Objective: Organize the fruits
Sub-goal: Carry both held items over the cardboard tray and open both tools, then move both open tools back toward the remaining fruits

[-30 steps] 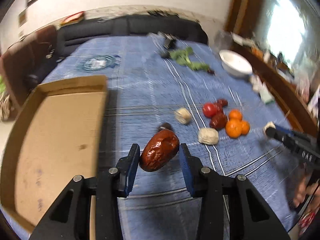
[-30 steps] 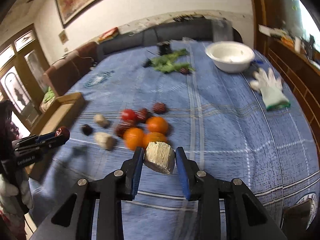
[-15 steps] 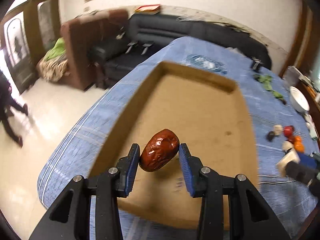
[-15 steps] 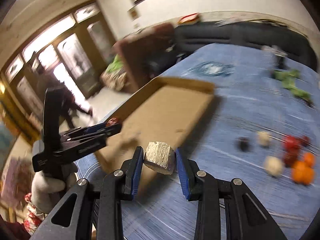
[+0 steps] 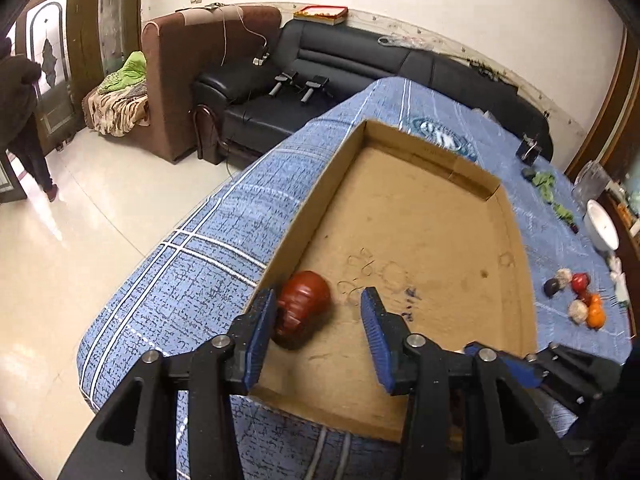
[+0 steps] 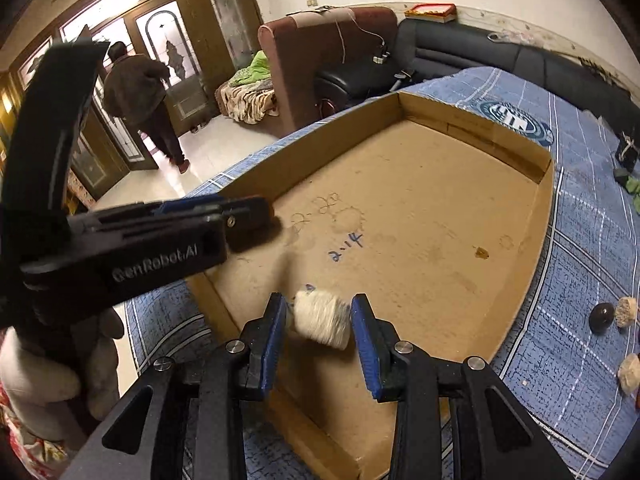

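A shallow cardboard box [image 5: 416, 216] lies on the blue tablecloth; it also shows in the right wrist view [image 6: 420, 200]. My left gripper [image 5: 320, 328] is open over the box's near left corner. A dark red date [image 5: 302, 312] lies on the box floor against the left finger. My right gripper [image 6: 320, 326] is open over the box's near edge, and a pale fibrous piece [image 6: 322, 318] sits between its fingers, apparently released. The left gripper [image 6: 240, 220] shows at the left of the right wrist view.
More fruit lies in a cluster [image 5: 580, 296] on the cloth to the right of the box: tomatoes, oranges, pale pieces, a dark one [image 6: 602, 318]. A white bowl [image 5: 600, 228] and greens [image 5: 548, 188] lie farther back. The table edge drops to the floor at left.
Both grippers have moved down to the box and opened. The date has dropped onto the box floor. The pale piece is no longer clamped.
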